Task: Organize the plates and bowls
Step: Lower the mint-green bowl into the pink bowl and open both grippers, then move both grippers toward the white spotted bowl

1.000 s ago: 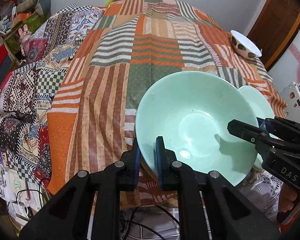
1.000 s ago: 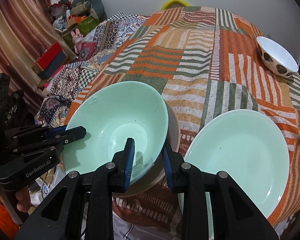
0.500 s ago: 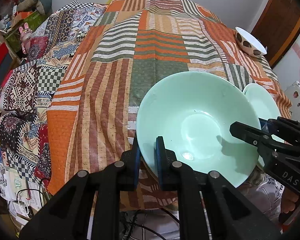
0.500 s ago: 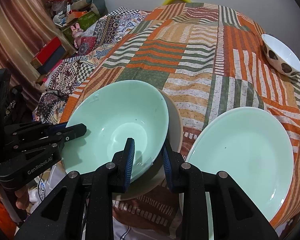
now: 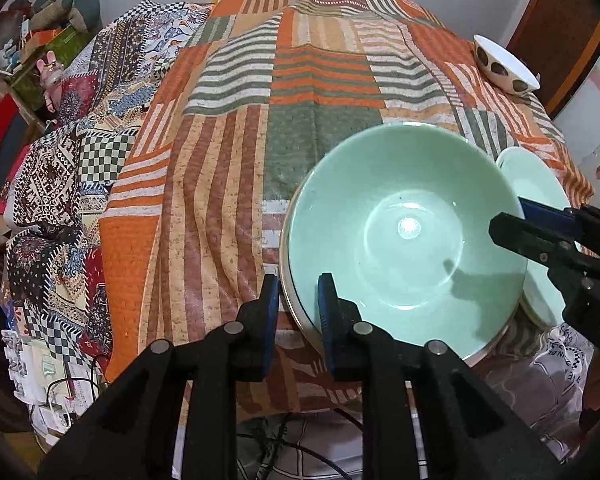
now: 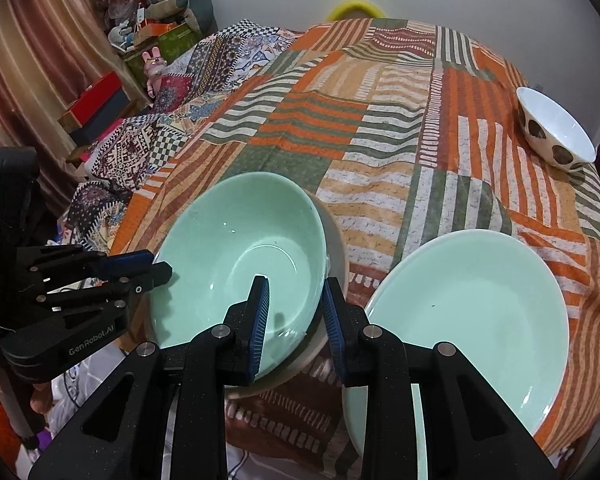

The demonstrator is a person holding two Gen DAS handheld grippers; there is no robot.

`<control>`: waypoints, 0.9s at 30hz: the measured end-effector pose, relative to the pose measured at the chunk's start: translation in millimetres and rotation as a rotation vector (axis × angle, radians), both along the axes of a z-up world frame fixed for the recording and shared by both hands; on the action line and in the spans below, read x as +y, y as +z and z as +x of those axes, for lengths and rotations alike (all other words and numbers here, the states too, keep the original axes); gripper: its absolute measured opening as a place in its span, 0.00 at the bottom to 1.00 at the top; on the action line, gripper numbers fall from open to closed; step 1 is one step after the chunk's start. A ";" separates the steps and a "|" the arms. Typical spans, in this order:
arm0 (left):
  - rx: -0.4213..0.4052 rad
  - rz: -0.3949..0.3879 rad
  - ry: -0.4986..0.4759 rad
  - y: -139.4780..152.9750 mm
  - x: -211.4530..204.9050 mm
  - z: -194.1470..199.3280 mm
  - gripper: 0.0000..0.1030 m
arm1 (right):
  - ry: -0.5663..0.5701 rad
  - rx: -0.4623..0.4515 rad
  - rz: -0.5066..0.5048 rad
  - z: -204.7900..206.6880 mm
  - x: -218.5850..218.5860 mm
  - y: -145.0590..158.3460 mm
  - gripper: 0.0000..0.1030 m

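A mint-green bowl sits nested in a cream bowl near the front edge of the patchwork-covered table. My left gripper straddles the bowls' left rim with its jaws parted. My right gripper straddles the right rim, jaws parted, one finger inside the green bowl. A mint-green plate lies right of the bowls. A white bowl with brown spots stands at the far right.
The patchwork cloth covers the table and drapes over a lower surface on the left. Boxes and toys are stacked at the far left by a curtain. Cables lie on the floor below the front edge.
The green bowl has come down into the cream bowl. Both grippers' jaws have widened and no longer pinch its rim.
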State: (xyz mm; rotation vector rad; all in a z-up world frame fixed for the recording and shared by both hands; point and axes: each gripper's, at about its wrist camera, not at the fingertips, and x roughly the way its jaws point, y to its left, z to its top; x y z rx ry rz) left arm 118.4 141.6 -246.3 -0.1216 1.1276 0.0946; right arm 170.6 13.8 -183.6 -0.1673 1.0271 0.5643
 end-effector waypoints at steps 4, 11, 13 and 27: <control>-0.037 -0.012 0.006 18.2 -0.7 -0.2 0.19 | -0.004 -0.016 0.006 -0.1 -5.5 5.3 0.25; -0.169 -0.012 -0.027 74.8 -20.5 4.2 0.29 | -0.040 -0.084 0.061 -0.1 -31.2 33.7 0.35; -0.225 -0.008 -0.040 93.7 -29.2 5.9 0.37 | -0.062 -0.101 0.075 2.7 -45.0 41.3 0.35; -0.423 -0.048 -0.146 168.1 -110.3 49.2 0.62 | -0.345 -0.243 0.125 42.9 -183.7 93.7 0.46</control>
